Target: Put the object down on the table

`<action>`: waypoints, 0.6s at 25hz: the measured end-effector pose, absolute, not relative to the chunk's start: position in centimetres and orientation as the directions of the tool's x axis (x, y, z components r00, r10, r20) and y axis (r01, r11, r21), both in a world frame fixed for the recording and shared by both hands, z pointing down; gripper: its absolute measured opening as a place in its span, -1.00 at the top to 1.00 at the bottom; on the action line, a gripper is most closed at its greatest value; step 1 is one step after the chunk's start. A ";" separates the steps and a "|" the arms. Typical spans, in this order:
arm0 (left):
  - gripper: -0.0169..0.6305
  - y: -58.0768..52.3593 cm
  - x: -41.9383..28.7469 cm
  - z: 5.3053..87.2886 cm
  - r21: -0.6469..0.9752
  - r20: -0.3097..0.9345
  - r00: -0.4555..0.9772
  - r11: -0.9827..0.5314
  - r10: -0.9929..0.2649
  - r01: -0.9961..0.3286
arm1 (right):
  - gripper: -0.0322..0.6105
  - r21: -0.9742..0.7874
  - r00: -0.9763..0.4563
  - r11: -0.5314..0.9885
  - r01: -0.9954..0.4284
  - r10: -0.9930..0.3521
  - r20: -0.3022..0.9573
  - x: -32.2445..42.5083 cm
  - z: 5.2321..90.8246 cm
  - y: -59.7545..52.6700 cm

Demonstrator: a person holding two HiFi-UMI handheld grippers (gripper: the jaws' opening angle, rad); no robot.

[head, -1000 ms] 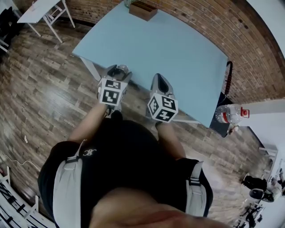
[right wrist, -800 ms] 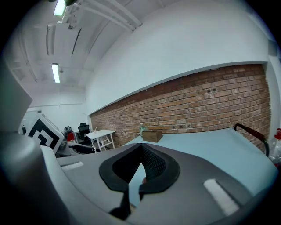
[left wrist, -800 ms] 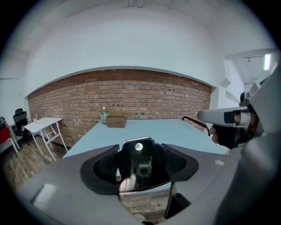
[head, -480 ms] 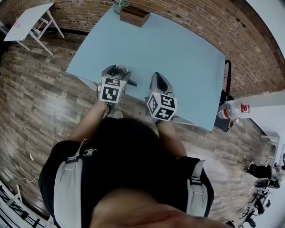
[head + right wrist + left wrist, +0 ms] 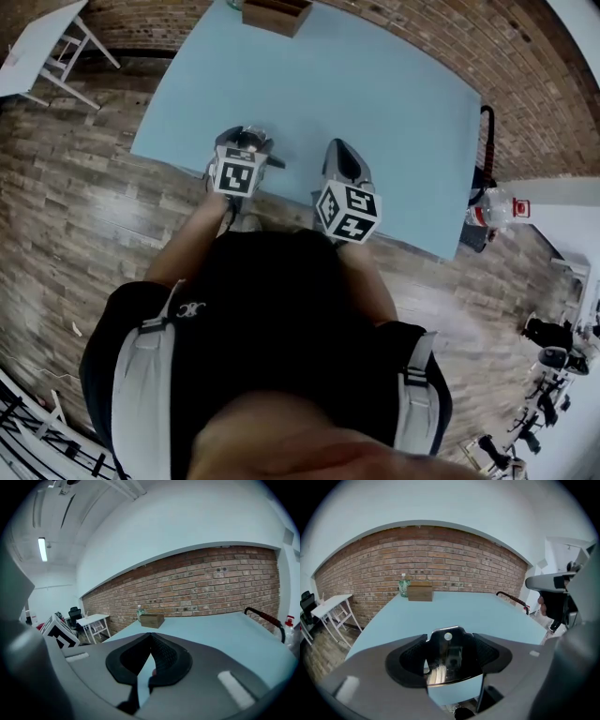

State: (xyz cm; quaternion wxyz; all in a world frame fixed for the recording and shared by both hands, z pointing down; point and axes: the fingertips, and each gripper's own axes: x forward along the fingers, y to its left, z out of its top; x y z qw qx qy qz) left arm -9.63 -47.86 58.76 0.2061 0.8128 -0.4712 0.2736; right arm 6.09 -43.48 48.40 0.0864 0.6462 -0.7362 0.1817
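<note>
Shiny flat metal plate [image 5: 445,663] clamped in left hand-held gripper [image 5: 449,654], above pale-blue worktop [image 5: 454,609].
Likely stiff, slick, light: pinch its flat faces; right hand-held gripper [image 5: 149,658] closed, empty.

Bright even light, ceiling strip lamp [image 5: 42,549], strong fisheye curvature, dark vignetted corners

**Shiny metal object [image 5: 440,671] hanging over the desk [image 5: 459,611]**

The flat, dark, mirror-like piece with a small round hole near its top is standing upright. It is sitting clamped between the left tool's [image 5: 450,654] black pads and hovering over the pale blue desk's near edge.
</note>
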 end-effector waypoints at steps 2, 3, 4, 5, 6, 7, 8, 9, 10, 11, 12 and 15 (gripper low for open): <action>0.02 -48.4 -8.9 60.3 0.073 0.658 0.398 -0.472 -0.639 -0.879 | 0.85 -0.163 -0.138 0.082 -0.983 -0.920 0.367 7.3 48.6 -43.8; 0.02 -48.6 -8.5 61.0 0.071 0.670 0.393 -0.472 -0.630 -0.879 | 0.85 -0.166 -0.136 0.079 -0.983 -0.921 0.366 7.9 48.5 -44.0; 0.02 -48.8 -8.1 61.7 0.072 0.681 0.389 -0.472 -0.620 -0.879 | 0.85 -0.168 -0.135 0.078 -0.983 -0.922 0.362 8.5 48.3 -44.2; 0.02 -48.9 -7.6 62.3 0.073 0.692 0.387 -0.474 -0.609 -0.878 | 0.85 -0.169 -0.135 0.078 -0.983 -0.925 0.356 9.0 48.1 -44.2; 0.02 -49.0 -7.2 62.9 0.073 0.702 0.384 -0.475 -0.600 -0.877 | 0.85 -0.168 -0.133 0.077 -0.983 -0.926 0.354 9.6 48.0 -44.2; 0.02 -49.0 -6.9 63.5 0.072 0.711 0.380 -0.476 -0.592 -0.876 | 0.86 -0.167 -0.129 0.073 -0.983 -0.925 0.356 10.1 48.1 -44.1; 0.02 -48.9 -6.7 64.2 0.071 0.721 0.374 -0.474 -0.584 -0.877 | 0.85 -0.166 -0.123 0.065 -0.984 -0.923 0.364 10.7 48.4 -44.0; 0.02 -48.8 -6.5 64.8 0.074 0.730 0.369 -0.470 -0.576 -0.880 | 0.85 -0.165 -0.116 0.057 -0.985 -0.920 0.373 11.3 48.7 -43.7; 0.02 -48.6 -6.3 65.4 0.080 0.739 0.365 -0.463 -0.567 -0.883 | 0.85 -0.164 -0.111 0.050 -0.985 -0.917 0.383 11.8 49.1 -43.5; 0.02 -48.5 -6.2 65.8 0.087 0.746 0.361 -0.456 -0.559 -0.886 | 0.85 -0.164 -0.107 0.045 -0.985 -0.915 0.390 12.2 49.3 -43.4; 0.02 -48.6 -6.0 66.3 0.091 0.752 0.358 -0.451 -0.553 -0.888 | 0.85 -0.165 -0.105 0.042 -0.985 -0.913 0.395 12.6 49.5 -43.3; 0.02 -48.6 -5.6 67.6 0.079 0.776 0.341 -0.455 -0.531 -0.887 | 0.85 -0.165 -0.104 0.039 -0.985 -0.907 0.408 13.3 50.0 -43.2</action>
